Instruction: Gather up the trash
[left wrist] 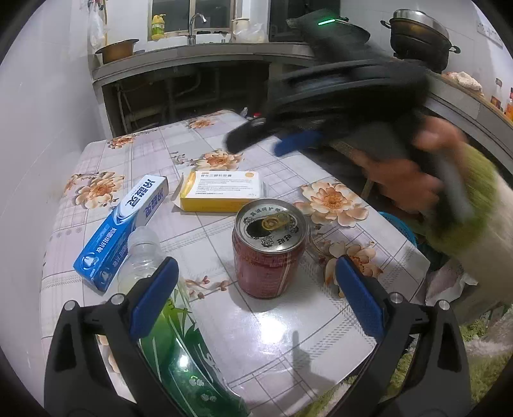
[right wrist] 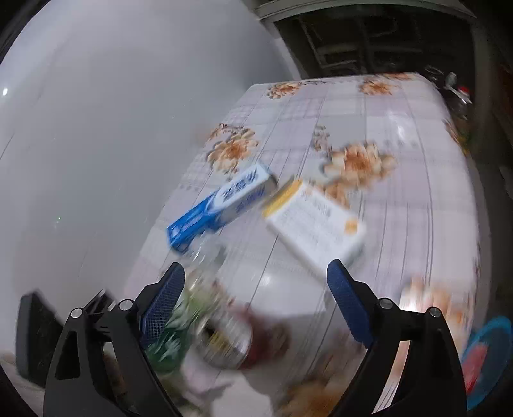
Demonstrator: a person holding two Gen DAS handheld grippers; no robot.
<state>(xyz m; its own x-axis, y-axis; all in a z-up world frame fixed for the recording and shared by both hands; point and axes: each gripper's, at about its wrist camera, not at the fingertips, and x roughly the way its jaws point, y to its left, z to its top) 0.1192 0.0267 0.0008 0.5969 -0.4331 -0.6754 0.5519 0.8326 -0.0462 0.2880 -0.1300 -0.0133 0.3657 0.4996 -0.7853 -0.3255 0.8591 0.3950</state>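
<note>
We see the left wrist view sharp, with ceiling glare on the glossy floral-patterned desk (left wrist: 288, 327) at lower centre; the right wrist view is heavily motion-blurred, both bowed and dark-cornered.

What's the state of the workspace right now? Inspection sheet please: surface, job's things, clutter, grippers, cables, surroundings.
Surface: table under a glossy floral cloth, against a white wall.
Job's things: red can upright, opened; blue toothpaste box and yellow-white medicine box lying flat; clear bottle with green label on its side; blue bin beside the table.
Clutter: nothing seen beyond the trash.
Grippers: left gripper open, the can just ahead of its jaws, untouched; right gripper open, empty, above the table, its view blurred.
Cables: nothing seen.
Surroundings: kitchen counter with faucet, stacked pots.
</note>
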